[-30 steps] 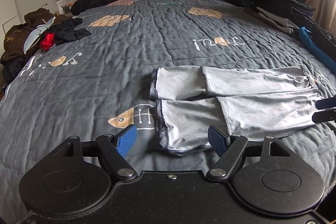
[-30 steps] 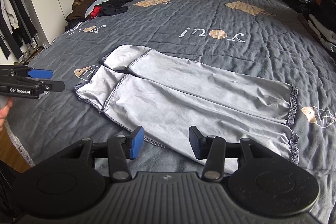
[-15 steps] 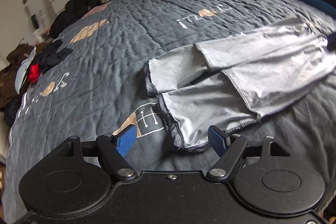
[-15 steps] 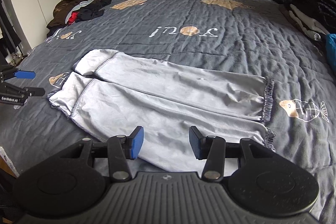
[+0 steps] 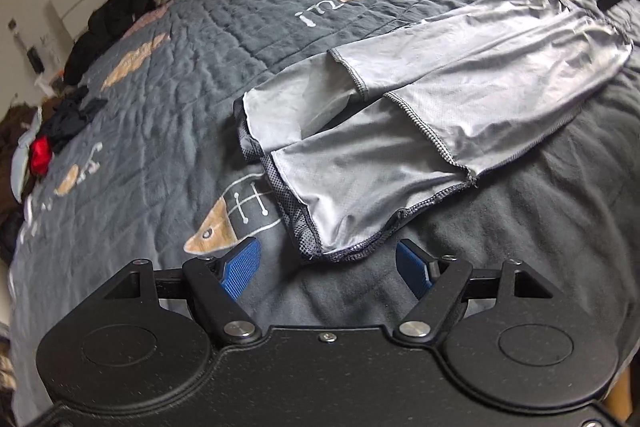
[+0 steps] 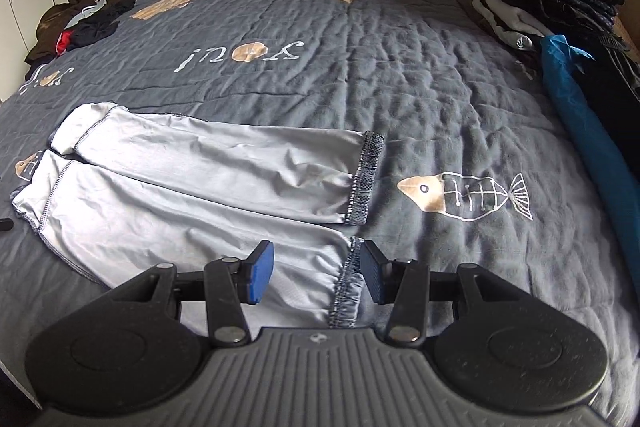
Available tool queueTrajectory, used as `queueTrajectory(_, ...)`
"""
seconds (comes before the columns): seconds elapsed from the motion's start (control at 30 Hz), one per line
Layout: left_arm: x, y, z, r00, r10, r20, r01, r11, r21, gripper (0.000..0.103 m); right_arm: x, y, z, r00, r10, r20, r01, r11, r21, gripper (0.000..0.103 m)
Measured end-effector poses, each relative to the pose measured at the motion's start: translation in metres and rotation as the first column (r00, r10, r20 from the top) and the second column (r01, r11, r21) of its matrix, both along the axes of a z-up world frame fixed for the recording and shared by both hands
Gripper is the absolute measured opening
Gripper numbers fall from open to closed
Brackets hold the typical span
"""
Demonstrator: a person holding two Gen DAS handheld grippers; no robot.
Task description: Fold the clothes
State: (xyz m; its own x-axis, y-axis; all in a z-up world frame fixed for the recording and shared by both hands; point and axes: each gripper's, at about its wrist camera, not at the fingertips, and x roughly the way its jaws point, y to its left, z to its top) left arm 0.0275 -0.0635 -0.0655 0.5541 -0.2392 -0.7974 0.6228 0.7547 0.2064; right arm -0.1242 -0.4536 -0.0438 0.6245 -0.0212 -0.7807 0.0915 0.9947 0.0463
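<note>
In the left wrist view the left gripper (image 5: 328, 271) has dipped and rolled since 1 second ago, its released jaws now framing the near cuff of the grey arm sleeves (image 5: 420, 115) at frame centre. In the right wrist view the right gripper (image 6: 316, 277), half-spread and empty, has slid to the mesh cuff (image 6: 346, 291) at lower centre, so both ends look ready for a fold on the quilt (image 6: 400, 75).

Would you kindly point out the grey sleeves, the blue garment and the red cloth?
grey sleeves (image 6: 208, 187): right wrist view, middle of fabric.
blue garment (image 6: 580, 115): right wrist view, its fold.
red cloth (image 5: 40, 155): left wrist view, its centre.
</note>
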Motion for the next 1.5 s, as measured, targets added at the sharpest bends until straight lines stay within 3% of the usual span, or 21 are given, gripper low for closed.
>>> queueTrajectory(0.1,0.022,0.016,0.001,0.978,0.138,-0.158,-0.162,0.975,-0.15,0.056,0.009,-0.015,-0.005,0.999,0.006,-0.034,-0.005,0.999,0.046,0.047)
queueTrajectory(0.2,0.033,0.025,0.001,0.954,0.187,-0.236,-0.242,0.943,-0.229,0.045,0.018,-0.031,-0.011,0.998,0.002,-0.069,0.007,0.991,0.131,0.047)
queueTrajectory(0.73,0.044,0.029,-0.007,0.938,0.227,-0.262,-0.286,0.934,-0.215,0.041,0.043,-0.046,-0.031,0.99,-0.019,-0.141,0.031,0.996,0.085,0.047)
queueTrajectory(0.9,0.047,0.028,-0.012,0.935,0.233,-0.268,-0.292,0.934,-0.205,0.041,0.046,-0.049,-0.041,0.989,-0.014,-0.148,0.035,0.989,0.141,0.047)
queueTrajectory(1.1,0.051,0.028,-0.016,0.93,0.238,-0.281,-0.302,0.929,-0.211,0.041,0.044,-0.042,-0.045,0.992,-0.015,-0.122,0.028,0.994,0.106,0.047)
queueTrajectory(1.17,0.051,0.029,-0.016,0.927,0.235,-0.291,-0.304,0.927,-0.221,0.033,0.043,-0.042,-0.046,0.993,-0.019,-0.113,0.032,0.993,0.113,0.041)
queueTrajectory(1.27,0.051,0.029,-0.017,0.922,0.236,-0.306,-0.312,0.922,-0.229,0.016,0.042,-0.039,-0.046,0.995,-0.004,-0.101,0.018,0.99,0.14,0.017)
queueTrajectory(1.37,0.051,0.029,-0.015,0.918,0.235,-0.32,-0.321,0.914,-0.25,0.009,0.041,-0.034,-0.045,0.996,0.002,-0.089,0.01,0.99,0.138,0.014)
queueTrajectory(1.5,0.046,0.029,-0.004,0.927,0.227,-0.3,-0.312,0.908,-0.278,0.008,0.037,-0.033,-0.035,0.998,-0.003,-0.057,0.013,0.984,0.177,0.014)
